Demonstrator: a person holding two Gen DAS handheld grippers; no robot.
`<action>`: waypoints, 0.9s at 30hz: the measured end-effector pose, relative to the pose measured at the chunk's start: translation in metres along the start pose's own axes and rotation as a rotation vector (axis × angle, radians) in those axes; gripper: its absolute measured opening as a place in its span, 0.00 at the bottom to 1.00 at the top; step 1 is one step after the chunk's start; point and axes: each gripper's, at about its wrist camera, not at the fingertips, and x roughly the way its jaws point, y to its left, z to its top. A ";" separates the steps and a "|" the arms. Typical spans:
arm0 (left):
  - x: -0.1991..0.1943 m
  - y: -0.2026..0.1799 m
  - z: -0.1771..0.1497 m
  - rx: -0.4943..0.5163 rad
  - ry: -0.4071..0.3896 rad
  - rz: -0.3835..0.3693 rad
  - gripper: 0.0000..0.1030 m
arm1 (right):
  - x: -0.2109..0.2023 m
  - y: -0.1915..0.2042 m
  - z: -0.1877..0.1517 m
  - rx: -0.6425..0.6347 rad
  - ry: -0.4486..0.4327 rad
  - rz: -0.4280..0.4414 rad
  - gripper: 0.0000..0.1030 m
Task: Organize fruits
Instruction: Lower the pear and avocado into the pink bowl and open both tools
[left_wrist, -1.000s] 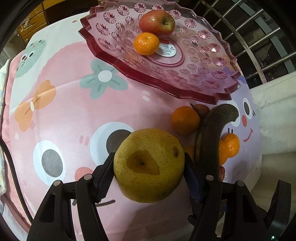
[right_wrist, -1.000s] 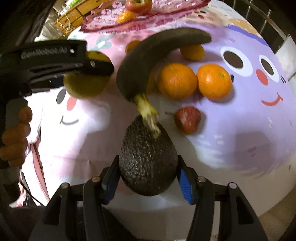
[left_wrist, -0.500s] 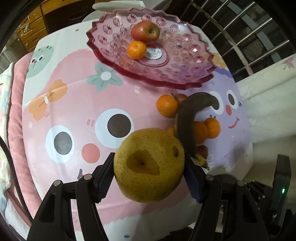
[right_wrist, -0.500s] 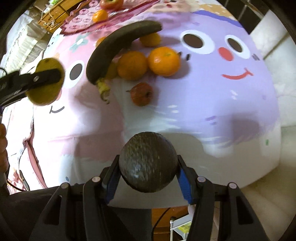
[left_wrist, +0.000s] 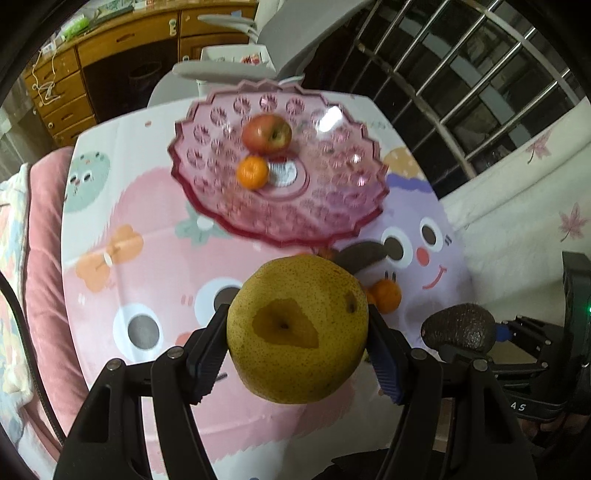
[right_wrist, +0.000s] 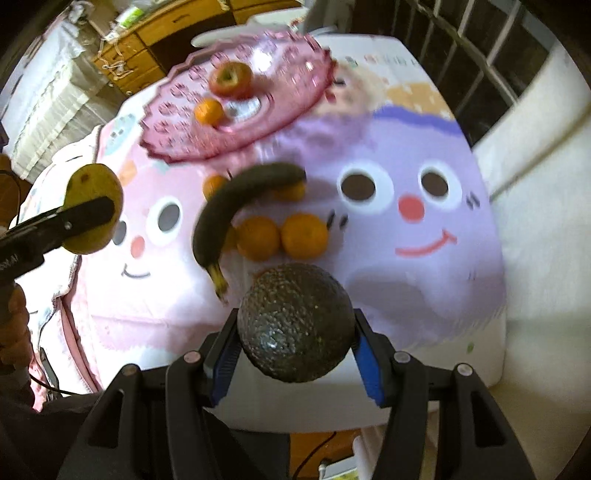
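My left gripper (left_wrist: 297, 338) is shut on a yellow pear (left_wrist: 295, 328) and holds it high above the table. My right gripper (right_wrist: 295, 343) is shut on a dark avocado (right_wrist: 295, 321) above the table's near edge; the avocado also shows in the left wrist view (left_wrist: 458, 326). A pink glass plate (left_wrist: 332, 206) at the far side holds a red apple (left_wrist: 266, 133) and a mandarin (left_wrist: 252, 172). A dark overripe banana (right_wrist: 236, 206) and several mandarins (right_wrist: 304, 236) lie on the cloth in the middle.
The table wears a pink and purple cartoon cloth (right_wrist: 424, 177). A grey chair (left_wrist: 258, 44) and a wooden cabinet (left_wrist: 110, 55) stand behind it. Window bars (left_wrist: 461, 74) are at the right. A pink cushion (left_wrist: 40, 258) lies along the left.
Both grippers have risen and pulled back from the table with their fruit. The plate and the loose fruit now look smaller and farther off.
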 end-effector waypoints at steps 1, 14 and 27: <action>-0.002 0.000 0.003 -0.001 -0.009 -0.002 0.66 | -0.004 -0.001 0.006 -0.009 -0.008 0.002 0.55; 0.011 -0.011 0.049 -0.017 -0.089 0.007 0.66 | -0.017 0.003 0.081 -0.099 -0.107 0.057 0.55; 0.064 -0.007 0.077 -0.105 -0.048 0.048 0.66 | 0.016 -0.013 0.151 -0.086 -0.149 0.136 0.55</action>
